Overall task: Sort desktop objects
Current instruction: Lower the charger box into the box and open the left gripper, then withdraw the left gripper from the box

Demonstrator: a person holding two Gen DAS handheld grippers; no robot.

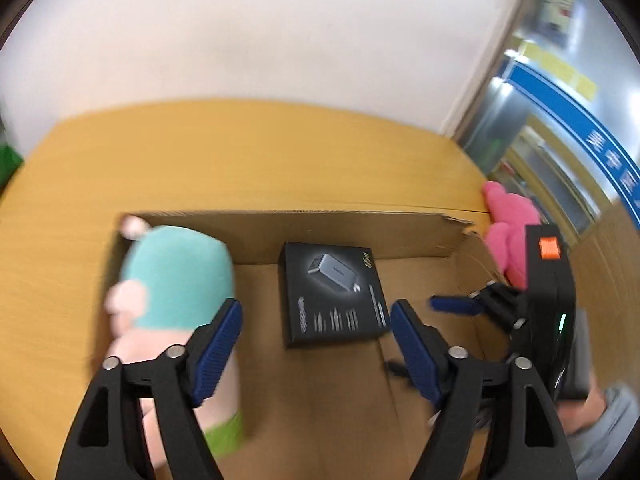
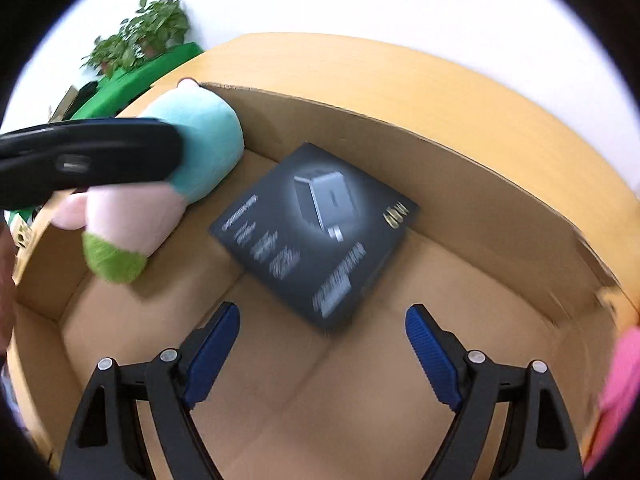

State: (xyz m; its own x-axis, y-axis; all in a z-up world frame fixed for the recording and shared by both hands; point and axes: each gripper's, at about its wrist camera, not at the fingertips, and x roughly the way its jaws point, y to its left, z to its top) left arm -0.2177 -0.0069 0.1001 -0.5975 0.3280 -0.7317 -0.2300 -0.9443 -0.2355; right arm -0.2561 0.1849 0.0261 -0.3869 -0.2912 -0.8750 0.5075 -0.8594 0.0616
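An open cardboard box [image 1: 360, 228] [image 2: 460, 168] sits on the yellow table. Inside lie a black charger box [image 1: 332, 292] [image 2: 316, 232] and a teal, pink and green plush toy [image 1: 176, 276] [image 2: 160, 184] at the left end. My left gripper [image 1: 316, 344] is open and empty above the box floor, the plush just left of its left finger. My right gripper [image 2: 322, 354] is open and empty, just in front of the charger box; it also shows in the left wrist view [image 1: 460, 304]. A pink plush [image 1: 508, 224] [image 2: 620, 380] lies outside the box's right end.
The yellow table [image 1: 240, 152] runs to a white wall behind. A potted plant on a green surface [image 2: 140, 40] stands at the far left. A glass door with a blue stripe [image 1: 560, 100] is at the right.
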